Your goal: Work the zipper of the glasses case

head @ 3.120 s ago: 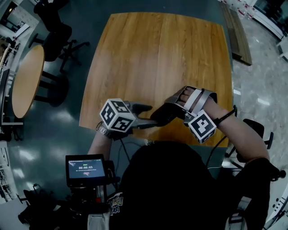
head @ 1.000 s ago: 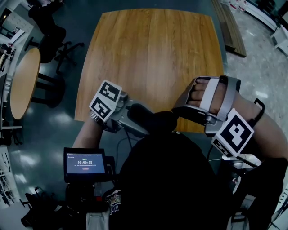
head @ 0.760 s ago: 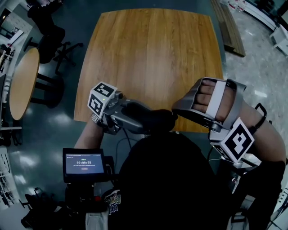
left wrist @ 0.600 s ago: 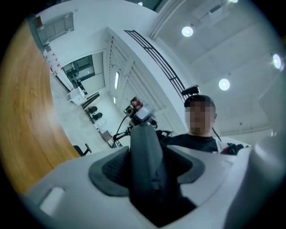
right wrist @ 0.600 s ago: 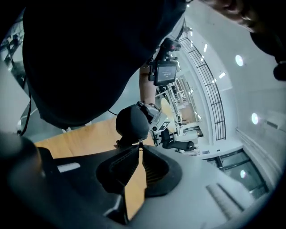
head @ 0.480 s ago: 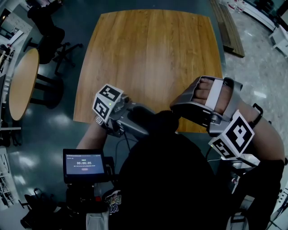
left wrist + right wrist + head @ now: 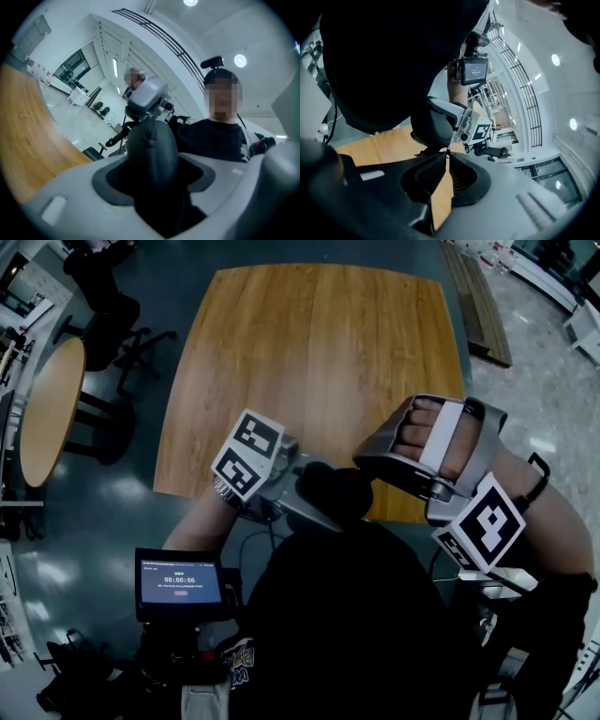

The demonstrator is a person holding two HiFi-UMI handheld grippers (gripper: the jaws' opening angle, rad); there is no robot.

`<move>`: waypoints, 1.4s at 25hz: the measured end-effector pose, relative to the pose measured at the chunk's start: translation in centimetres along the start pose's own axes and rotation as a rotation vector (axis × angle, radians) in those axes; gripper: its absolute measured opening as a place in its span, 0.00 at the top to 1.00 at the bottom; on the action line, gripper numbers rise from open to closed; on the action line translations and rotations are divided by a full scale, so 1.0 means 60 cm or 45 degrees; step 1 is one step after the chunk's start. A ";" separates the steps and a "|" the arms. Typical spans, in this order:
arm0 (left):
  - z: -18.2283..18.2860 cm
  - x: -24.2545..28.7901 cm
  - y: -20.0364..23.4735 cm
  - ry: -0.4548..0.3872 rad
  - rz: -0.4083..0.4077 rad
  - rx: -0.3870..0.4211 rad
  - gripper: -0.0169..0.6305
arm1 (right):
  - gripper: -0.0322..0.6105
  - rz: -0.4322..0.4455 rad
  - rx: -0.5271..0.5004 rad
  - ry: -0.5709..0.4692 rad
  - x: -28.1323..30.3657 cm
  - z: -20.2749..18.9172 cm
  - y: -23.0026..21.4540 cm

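The dark glasses case [image 7: 333,493] is held in the air over the near edge of the wooden table [image 7: 319,352]. My left gripper [image 7: 309,486] is shut on it from the left. In the left gripper view the case [image 7: 152,145] stands up between the pads and fills the left gripper [image 7: 154,180]. My right gripper [image 7: 364,468] meets the case's right end. In the right gripper view the right gripper [image 7: 446,155] has its jaws almost together, pinching the small zipper pull [image 7: 447,151] that hangs from the case [image 7: 433,126].
A round wooden table [image 7: 52,409] and dark chairs [image 7: 103,287] stand to the left on the dark floor. A small screen [image 7: 181,582] sits below my left arm. The person's dark torso fills the lower middle of the head view.
My left gripper has shifted a little to the right and turned with the case. The right gripper has stayed at the case's right end, jaws still closed.
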State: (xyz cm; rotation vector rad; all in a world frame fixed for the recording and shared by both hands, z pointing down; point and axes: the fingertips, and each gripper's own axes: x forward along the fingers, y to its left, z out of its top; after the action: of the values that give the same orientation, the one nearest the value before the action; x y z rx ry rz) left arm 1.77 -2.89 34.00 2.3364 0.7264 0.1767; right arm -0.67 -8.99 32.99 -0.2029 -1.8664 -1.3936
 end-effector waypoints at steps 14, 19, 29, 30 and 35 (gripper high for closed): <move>-0.039 -0.034 0.029 0.336 0.234 0.052 0.56 | 0.84 0.313 0.014 -0.058 0.007 0.003 0.050; -0.047 -0.039 0.032 0.325 0.231 0.028 0.56 | 0.86 0.285 0.145 -0.134 0.003 0.013 0.033; -0.076 -0.026 0.040 0.409 0.227 -0.005 0.56 | 0.78 0.402 0.209 -0.189 0.025 0.027 0.058; -0.080 -0.024 0.040 0.438 0.232 -0.005 0.56 | 0.78 0.446 0.214 -0.199 0.025 0.030 0.063; -0.098 -0.019 0.044 0.497 0.241 -0.011 0.56 | 0.86 0.572 0.224 -0.231 0.028 0.037 0.075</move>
State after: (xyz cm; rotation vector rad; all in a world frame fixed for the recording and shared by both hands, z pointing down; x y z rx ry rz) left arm 0.22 -1.80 40.25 2.3871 0.6812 0.7337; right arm -0.42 -5.87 37.26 -0.6341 -1.9253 -0.9246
